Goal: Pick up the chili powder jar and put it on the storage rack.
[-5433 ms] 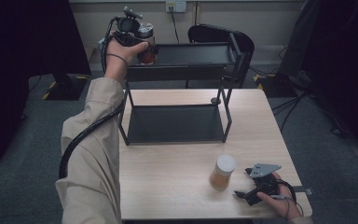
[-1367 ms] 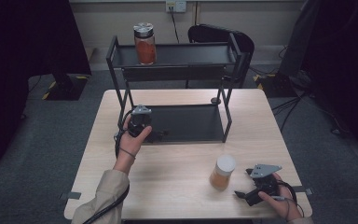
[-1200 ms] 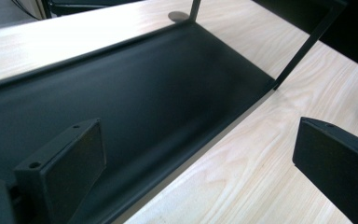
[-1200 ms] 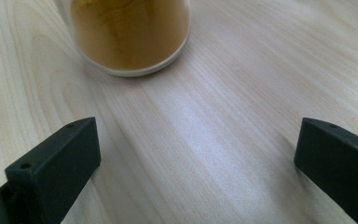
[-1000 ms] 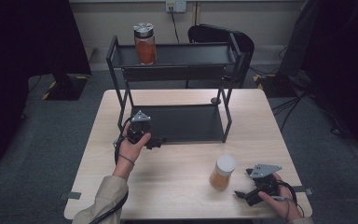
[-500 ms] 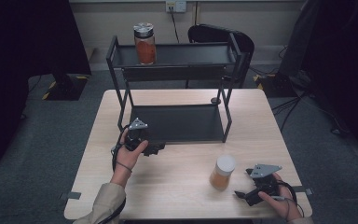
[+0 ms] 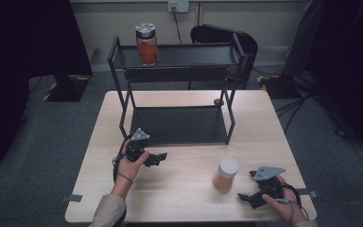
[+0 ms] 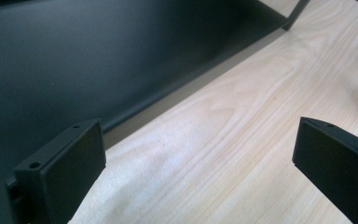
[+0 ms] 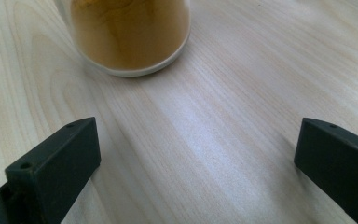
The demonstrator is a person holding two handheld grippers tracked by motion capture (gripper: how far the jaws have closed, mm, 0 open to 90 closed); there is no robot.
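While the high view hides it, both grippers' jaws apart (left gripper (image 7: pixel 158 157), right gripper (image 7: pixel 246 197)), jar (image 9: pixel 129 35) near.

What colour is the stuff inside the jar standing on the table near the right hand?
Yellowish-brown powder in the clear, white-lidded jar; the right gripper view shows it best.

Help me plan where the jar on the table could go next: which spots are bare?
The black metal rack's top shelf is bare right of the red-filled glass jar. Its lower shelf is bare throughout. The light wooden table is free between the left tool and the white-lidded orange jar. Crowded: that jar's right side, beside the right tool.
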